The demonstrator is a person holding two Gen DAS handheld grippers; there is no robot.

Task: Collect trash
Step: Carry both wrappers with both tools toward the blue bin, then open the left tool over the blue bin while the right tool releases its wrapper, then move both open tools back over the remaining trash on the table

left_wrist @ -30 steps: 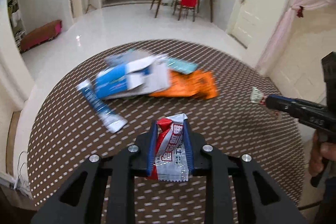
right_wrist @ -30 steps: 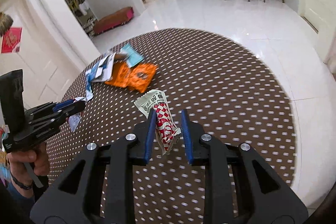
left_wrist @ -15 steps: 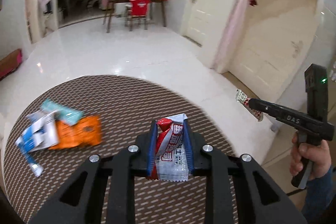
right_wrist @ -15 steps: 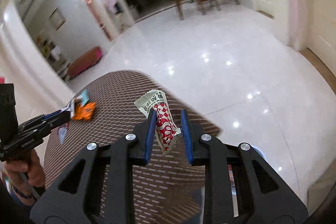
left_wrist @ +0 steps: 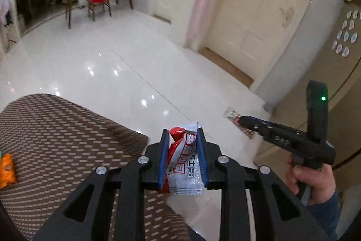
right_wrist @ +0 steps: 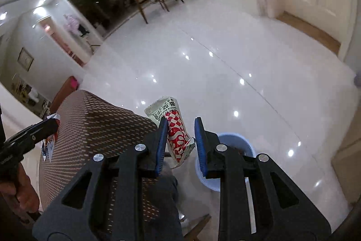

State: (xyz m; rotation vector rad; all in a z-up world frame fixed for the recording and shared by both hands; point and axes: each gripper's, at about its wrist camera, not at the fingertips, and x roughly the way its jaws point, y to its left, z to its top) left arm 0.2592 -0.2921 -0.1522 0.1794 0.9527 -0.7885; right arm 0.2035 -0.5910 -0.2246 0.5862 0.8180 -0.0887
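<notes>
My left gripper (left_wrist: pixel 182 136) is shut on a red and silver sachet (left_wrist: pixel 183 164), held past the edge of the brown woven table (left_wrist: pixel 67 139), above the floor. My right gripper (right_wrist: pixel 180 125) is shut on a red-and-white checked wrapper (right_wrist: pixel 174 130) whose pale printed end sticks out forward. Below its right finger a light blue bin (right_wrist: pixel 237 143) stands on the white floor. In the left wrist view the right gripper (left_wrist: pixel 241 120) shows at the right with its wrapper (left_wrist: pixel 231 114). In the right wrist view the left gripper (right_wrist: pixel 53 123) shows at the left with its sachet (right_wrist: pixel 48 146).
An orange packet (left_wrist: pixel 6 167) lies on the table at the far left. A person's leg in jeans (right_wrist: pixel 167 186) is beside the table edge. Glossy white floor (right_wrist: pixel 225 60) spreads ahead; a cream door (left_wrist: pixel 248 22) and pink curtain (left_wrist: pixel 203 3) stand to the right.
Both grippers swung right, off the table and out over the floor, each keeping its wrapper. The trash pile slid out of view to the left, and the blue bin appeared under the right gripper.
</notes>
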